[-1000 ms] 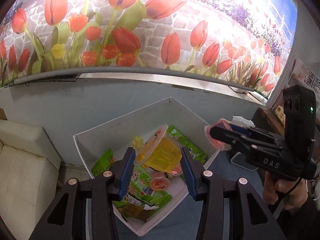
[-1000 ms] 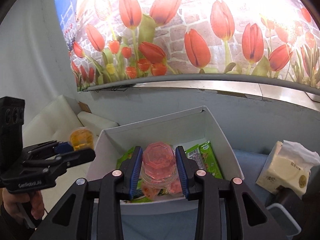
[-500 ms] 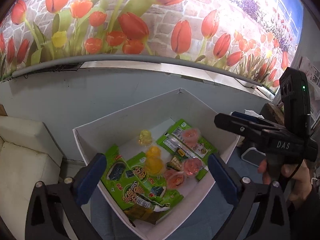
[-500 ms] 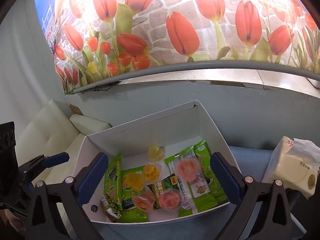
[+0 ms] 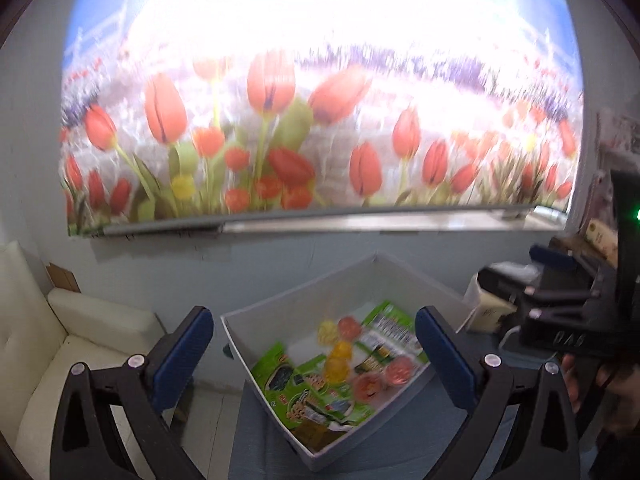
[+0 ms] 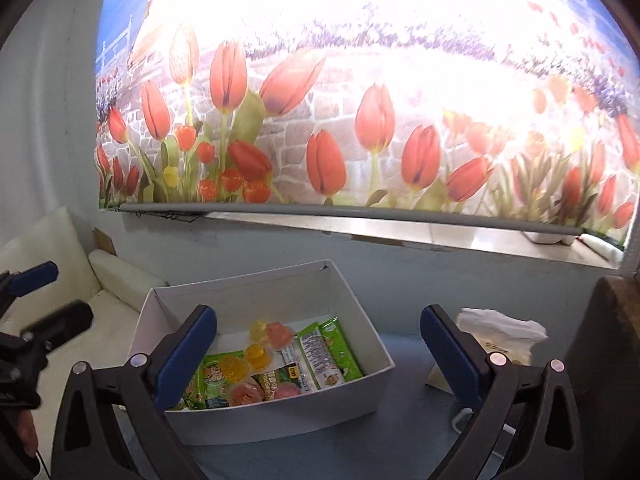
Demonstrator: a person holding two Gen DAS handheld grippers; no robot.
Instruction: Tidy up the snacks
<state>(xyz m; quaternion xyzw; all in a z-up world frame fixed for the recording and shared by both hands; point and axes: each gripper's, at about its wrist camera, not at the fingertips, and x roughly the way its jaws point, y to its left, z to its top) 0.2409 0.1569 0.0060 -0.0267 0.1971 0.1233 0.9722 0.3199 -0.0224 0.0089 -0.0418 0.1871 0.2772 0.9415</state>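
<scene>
A white cardboard box (image 5: 280, 304) (image 6: 280, 416) stands on the blue-grey table. It holds green snack packets (image 5: 280, 364) (image 6: 324, 352), yellow jelly cups (image 5: 338, 364) (image 6: 234, 370) and pink jelly cups (image 5: 400, 370) (image 6: 244, 394). My left gripper (image 5: 314, 344) is open and empty, back from and above the box. My right gripper (image 6: 318, 344) is open and empty, also above the box. The right gripper also shows in the left wrist view (image 5: 516, 272), the left gripper in the right wrist view (image 6: 44, 300).
A tissue pack (image 6: 500, 340) (image 5: 490, 308) lies right of the box. A white sofa (image 5: 48, 344) (image 6: 80, 280) stands at the left. A tulip mural (image 6: 320, 120) and a metal ledge (image 6: 400, 228) lie behind. A dark wooden object (image 6: 600, 340) stands at the far right.
Both grippers opened and dropped their jelly cups, yellow from the left and pink from the right, into the box. Both have since pulled back and up from it.
</scene>
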